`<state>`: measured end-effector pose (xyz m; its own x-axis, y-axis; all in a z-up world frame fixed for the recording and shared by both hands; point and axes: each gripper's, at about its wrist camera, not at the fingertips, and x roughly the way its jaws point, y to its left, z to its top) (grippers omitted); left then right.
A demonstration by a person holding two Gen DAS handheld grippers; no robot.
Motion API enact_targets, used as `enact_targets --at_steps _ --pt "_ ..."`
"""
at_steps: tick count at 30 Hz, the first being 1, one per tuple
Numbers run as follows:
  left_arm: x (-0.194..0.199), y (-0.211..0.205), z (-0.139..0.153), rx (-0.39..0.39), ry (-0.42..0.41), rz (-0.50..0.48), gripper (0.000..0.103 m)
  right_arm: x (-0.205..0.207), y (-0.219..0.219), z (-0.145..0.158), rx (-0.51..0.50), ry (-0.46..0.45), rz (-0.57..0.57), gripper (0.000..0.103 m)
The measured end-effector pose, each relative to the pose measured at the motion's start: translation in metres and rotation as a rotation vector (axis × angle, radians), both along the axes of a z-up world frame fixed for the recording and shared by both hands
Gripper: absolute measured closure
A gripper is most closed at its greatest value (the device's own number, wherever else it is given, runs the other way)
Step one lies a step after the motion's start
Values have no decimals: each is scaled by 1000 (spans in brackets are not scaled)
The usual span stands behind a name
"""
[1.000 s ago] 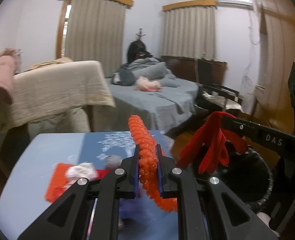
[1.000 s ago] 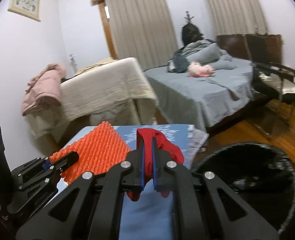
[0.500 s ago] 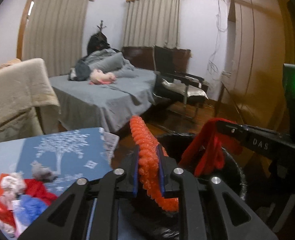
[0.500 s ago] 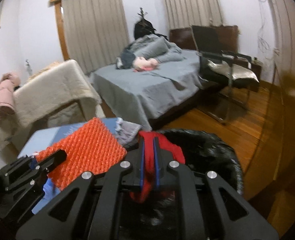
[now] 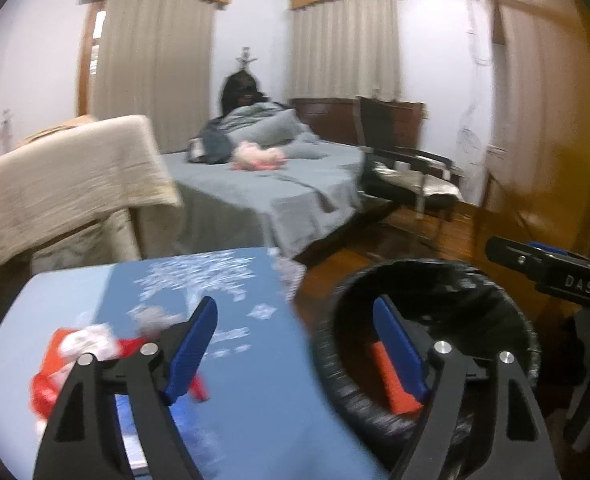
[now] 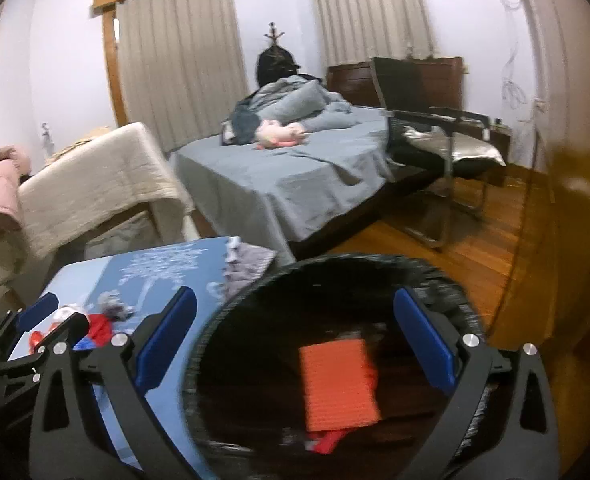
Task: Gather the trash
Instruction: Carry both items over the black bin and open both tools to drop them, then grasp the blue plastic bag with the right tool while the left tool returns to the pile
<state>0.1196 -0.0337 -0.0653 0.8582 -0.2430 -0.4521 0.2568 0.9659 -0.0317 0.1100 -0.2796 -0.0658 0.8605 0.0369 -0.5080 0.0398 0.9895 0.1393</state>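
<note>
Your right gripper [image 6: 295,344] hangs over the black bin [image 6: 447,276] with its blue-padded fingers [image 6: 423,344] spread wide and holding nothing, and your left gripper [image 5: 295,352] is just as wide apart and empty, straddling the bin's rim and the edge of the blue table [image 5: 255,400]. The orange ridged pad [image 6: 337,384] lies flat inside the bin with a scrap of red cloth [image 6: 329,440] showing beneath it. More red and white trash [image 5: 79,356] sits on the table behind your left finger; a grey bed [image 6: 295,176] and a chair [image 6: 435,136] stand beyond.
</note>
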Motion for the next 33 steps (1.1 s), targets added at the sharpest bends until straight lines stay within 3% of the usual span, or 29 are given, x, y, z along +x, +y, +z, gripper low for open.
enact_targets --at_steps 8,16,21,33 --pt "-25 83 -5 68 -15 185 23 11 81 -12 44 9 148 7" --pt "-33 143 -23 78 21 312 23 17 164 -30 27 39 302 7" --pt "-37 166 -33 81 36 352 23 22 206 -42 5 67 380 7" --pt "-35 193 -51 62 76 406 23 35 254 -75 -26 156 474 7"
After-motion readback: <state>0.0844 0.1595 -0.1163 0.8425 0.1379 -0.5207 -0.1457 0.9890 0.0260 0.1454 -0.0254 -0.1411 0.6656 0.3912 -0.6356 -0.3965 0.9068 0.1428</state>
